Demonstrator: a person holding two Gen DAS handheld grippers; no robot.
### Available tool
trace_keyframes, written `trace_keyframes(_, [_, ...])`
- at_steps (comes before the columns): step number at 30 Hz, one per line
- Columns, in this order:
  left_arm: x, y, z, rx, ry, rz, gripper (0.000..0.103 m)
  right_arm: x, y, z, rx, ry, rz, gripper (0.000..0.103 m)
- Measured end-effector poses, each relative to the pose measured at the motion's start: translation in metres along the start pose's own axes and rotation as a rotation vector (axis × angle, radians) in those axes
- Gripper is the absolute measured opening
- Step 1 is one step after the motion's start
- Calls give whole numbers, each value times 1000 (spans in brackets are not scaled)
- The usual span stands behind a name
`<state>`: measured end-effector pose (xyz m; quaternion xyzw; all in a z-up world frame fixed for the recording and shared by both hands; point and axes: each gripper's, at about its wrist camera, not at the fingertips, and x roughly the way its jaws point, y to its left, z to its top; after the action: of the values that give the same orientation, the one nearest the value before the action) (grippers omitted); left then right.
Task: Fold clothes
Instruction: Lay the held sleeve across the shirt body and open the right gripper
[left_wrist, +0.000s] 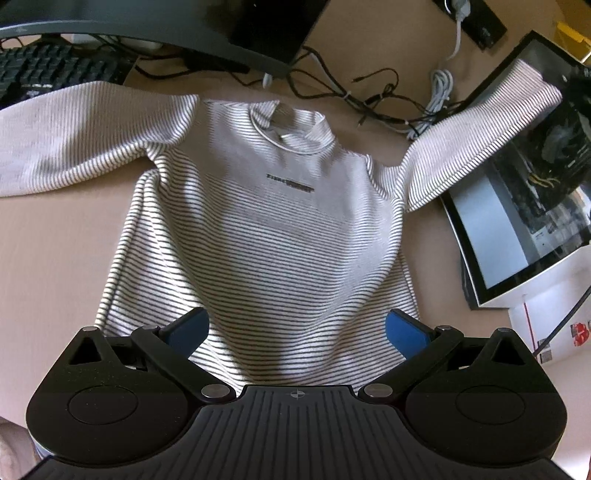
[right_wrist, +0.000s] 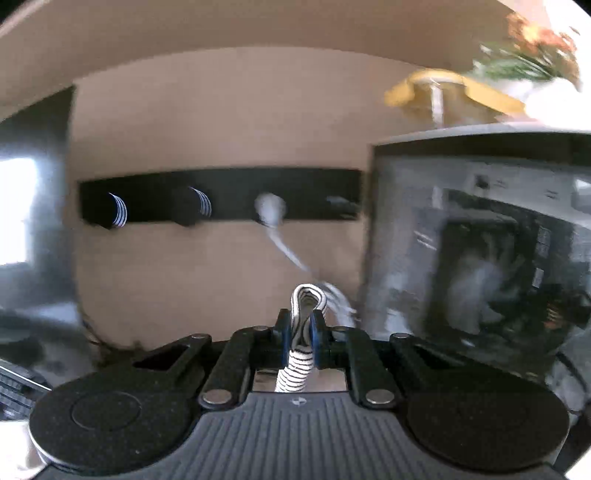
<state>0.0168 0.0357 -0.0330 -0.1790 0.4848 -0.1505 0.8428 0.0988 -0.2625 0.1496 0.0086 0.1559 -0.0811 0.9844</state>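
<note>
The striped shirt (left_wrist: 266, 229) lies flat on the desk (left_wrist: 55, 258), front up, w/ both sleeves out wide. Its right sleeve goes up over a monitor (left_wrist: 524, 206). Your left tongs (left_wrist: 295, 332) hang spread wide above the hem, not touching. Your right tongs (right_wrist: 300, 328) are pinching a fold of striped cloth (right_wrist: 306, 306). Cables (left_wrist: 369, 96) & a keyboard (left_wrist: 40, 70) sit past the collar.

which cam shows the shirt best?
Left wrist: the whole striped shirt lies spread on the desk, sleeves out. Right wrist shows only a pinched fold of it between the right gripper fingers.
</note>
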Motion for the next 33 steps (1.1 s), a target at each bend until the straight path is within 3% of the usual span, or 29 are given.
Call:
trace_keyframes(1, [-2,1,-1,-2,-6,-1,103,-1,8,2,-7,-5,18,2])
trace_keyframes(2, [-5,3,-1,-5,-11,-2,103,-2,17,4,-13,-9,35,1])
trace_keyframes(13, [-24,31,-8,-78,-47,27,103,10,98,-5,-124,43,211,3])
trace_keyframes(15, [-23,33,-8,-90,-47,24,103,20,113,-20,-245,97,265,12])
trace_keyframes(16, [-23,33,-8,-90,-47,22,103,24,120,-34,-310,120,278,26])
trace_keyframes(17, [-23,32,-8,-86,-47,22,103,30,128,-51,-379,160,296,31])
trace_keyframes(21, [-21,31,-11,-82,-41,35,103,52,153,-137,-636,277,355,31])
trace_keyframes(24, [-17,35,-14,-105,-17,66,103,71,165,-182,-685,299,346,31])
trace_keyframes(28, [-10,39,-19,-123,18,103,103,110,171,-204,-622,387,312,40])
trace_keyframes(30, [-6,41,-19,-129,29,115,103,115,170,-207,-613,363,307,47])
trace_keyframes(31, [-4,42,-19,-133,35,119,103,116,168,-205,-610,368,308,46])
trace_keyframes(33, [-1,43,-19,-134,42,119,103,116,161,-200,-594,387,304,18])
